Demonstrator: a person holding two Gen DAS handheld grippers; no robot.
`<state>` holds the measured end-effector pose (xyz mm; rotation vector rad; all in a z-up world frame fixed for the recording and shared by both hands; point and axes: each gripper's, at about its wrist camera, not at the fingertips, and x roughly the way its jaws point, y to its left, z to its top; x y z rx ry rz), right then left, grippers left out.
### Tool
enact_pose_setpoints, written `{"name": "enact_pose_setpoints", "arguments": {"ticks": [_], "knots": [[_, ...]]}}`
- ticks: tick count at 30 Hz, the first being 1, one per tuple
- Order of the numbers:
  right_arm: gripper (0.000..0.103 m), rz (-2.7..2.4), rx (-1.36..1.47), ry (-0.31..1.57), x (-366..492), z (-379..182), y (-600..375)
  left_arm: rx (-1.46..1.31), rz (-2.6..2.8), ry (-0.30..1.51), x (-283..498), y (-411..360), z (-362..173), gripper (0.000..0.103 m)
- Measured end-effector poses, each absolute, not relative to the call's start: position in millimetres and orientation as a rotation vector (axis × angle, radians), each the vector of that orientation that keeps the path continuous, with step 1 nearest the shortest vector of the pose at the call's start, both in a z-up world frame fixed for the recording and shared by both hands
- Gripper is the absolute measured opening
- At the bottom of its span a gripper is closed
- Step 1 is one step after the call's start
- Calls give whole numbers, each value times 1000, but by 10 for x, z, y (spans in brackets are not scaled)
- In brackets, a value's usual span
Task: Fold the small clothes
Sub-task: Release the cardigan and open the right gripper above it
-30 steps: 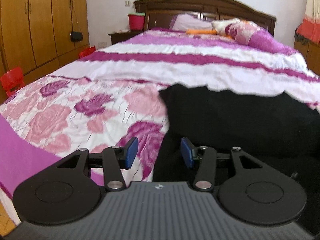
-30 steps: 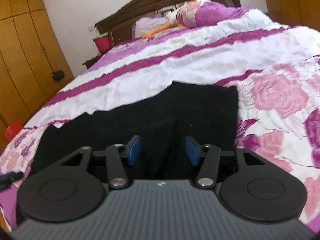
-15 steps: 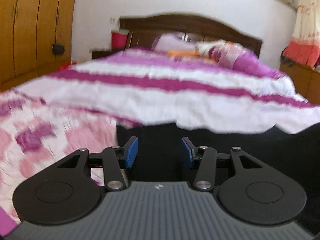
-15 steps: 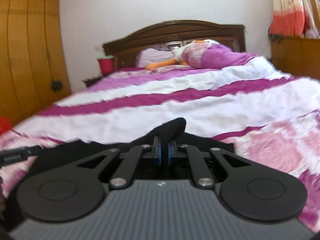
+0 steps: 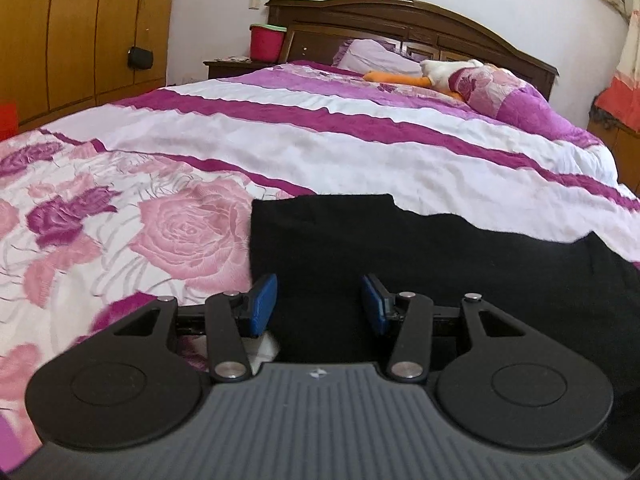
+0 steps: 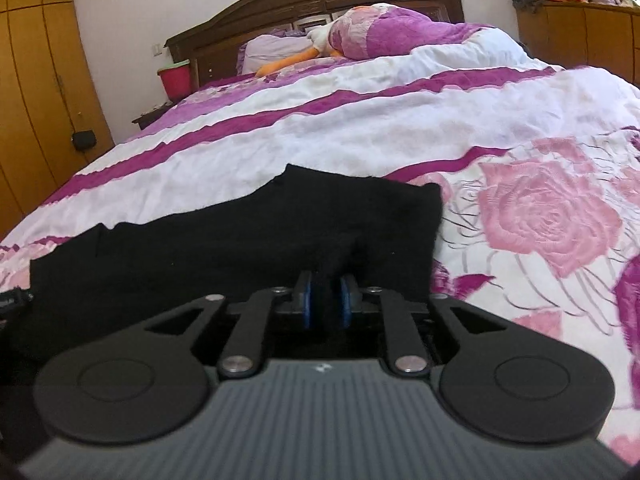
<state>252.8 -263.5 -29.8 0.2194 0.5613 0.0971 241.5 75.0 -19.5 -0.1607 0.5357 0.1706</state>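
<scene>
A black garment (image 5: pixel 420 256) lies spread on the floral bedspread (image 5: pixel 180 232); it also shows in the right wrist view (image 6: pixel 240 248). My left gripper (image 5: pixel 319 304) is open, its blue pads either side of the garment's near left edge, holding nothing. My right gripper (image 6: pixel 326 300) is shut on a pinched fold of the black garment near its right side. A small white scrap shows under the left finger (image 5: pixel 262 346).
The bed runs back to a dark wooden headboard (image 5: pixel 400 20) with pillows (image 5: pixel 500 88) and an orange-and-white plush toy (image 5: pixel 420 74). A red bucket (image 5: pixel 266 42) stands on the nightstand. Wooden wardrobes (image 5: pixel 72 28) line the left wall.
My right gripper closed on a fold of the garment, lifted it, and now sits lower with the fold still pinched. My left gripper shifted right over the garment's left edge and stayed open.
</scene>
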Motion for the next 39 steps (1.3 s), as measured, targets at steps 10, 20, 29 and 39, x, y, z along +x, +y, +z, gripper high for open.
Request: {"name": "enact_pose_setpoints", "arguments": {"ticks": [10, 20, 29, 39], "knots": [[24, 114, 256, 590, 1878, 55, -2821, -155, 135, 573, 1605, 968, 119, 53], [36, 133, 248, 601, 1086, 211, -2913, -222, 80, 679, 837, 1049, 213, 53], [37, 105, 250, 622, 447, 147, -2969, -260, 70, 736, 309, 1020, 107, 53], [48, 85, 223, 693, -101, -76, -2919, -304, -20, 829, -131, 1019, -60, 53]]}}
